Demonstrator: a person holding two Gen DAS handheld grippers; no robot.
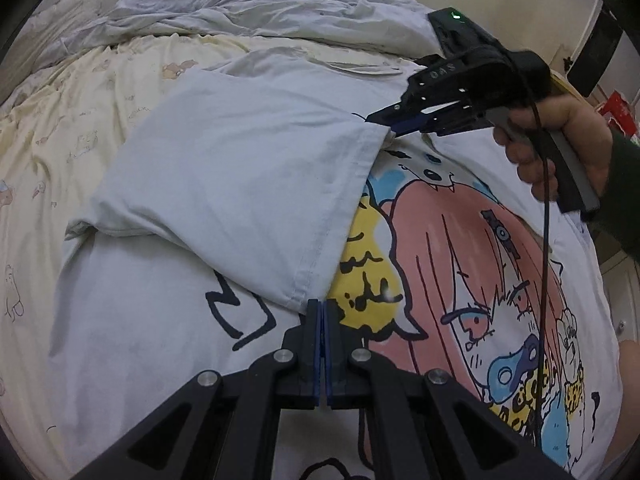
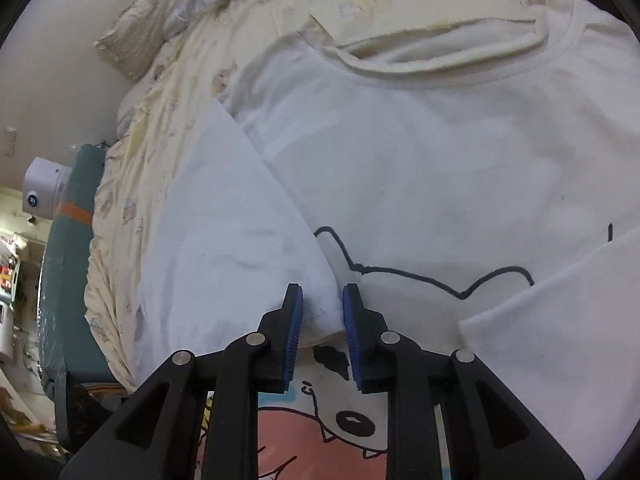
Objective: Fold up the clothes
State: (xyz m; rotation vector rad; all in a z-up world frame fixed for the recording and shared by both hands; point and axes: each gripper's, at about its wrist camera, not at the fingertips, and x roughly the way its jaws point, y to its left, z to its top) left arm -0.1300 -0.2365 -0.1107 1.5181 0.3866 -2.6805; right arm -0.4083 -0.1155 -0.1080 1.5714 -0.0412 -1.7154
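Both sleeve (image 1: 240, 168) corners between fingers (image 2: 294, 320); T-shirt (image 1: 440, 264) beneath.

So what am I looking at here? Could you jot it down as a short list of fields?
place: a bed with a pale printed sheet and a crumpled grey duvet
garment: white T-shirt with a pink-haired cartoon print, lying flat
fold so far: sleeve side turned over onto the print
left gripper: shut at the folded hem
right gripper: jaws slightly apart around the folded corner, grip unclear
person: a hand in a dark sleeve holds the right gripper
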